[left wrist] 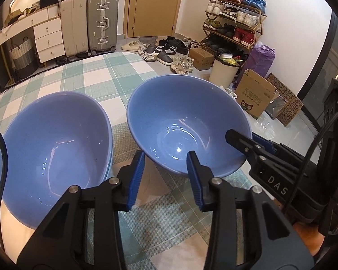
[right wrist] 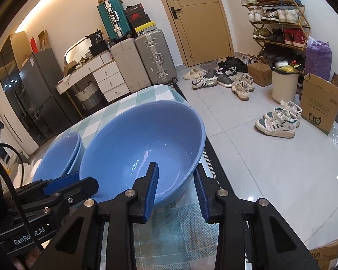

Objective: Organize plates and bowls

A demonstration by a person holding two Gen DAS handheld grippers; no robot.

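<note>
Two blue bowls: the right bowl [left wrist: 187, 123] sits centre frame on the green-and-white checked tablecloth [left wrist: 97, 74], the left bowl [left wrist: 54, 141] just beside it, lower left. The right gripper [right wrist: 176, 189] straddles the right bowl's rim, one finger inside and one outside; whether the pads press I cannot tell. The left gripper [left wrist: 165, 175] hangs empty, jaws apart. Behind: suitcases [left wrist: 102, 22], a door [left wrist: 155, 4], a shoe rack [left wrist: 234, 20]. "DAS" and "GenRobot.AI" mark the grippers.

Both bowls [left wrist: 187, 121] [left wrist: 54, 139] are plain light blue, glossy. Tablecloth [left wrist: 101, 72] under the fingers = teal/white/beige check. Gripper pads [left wrist: 136, 180] dark blue w/ ribbing, rest black.
</note>
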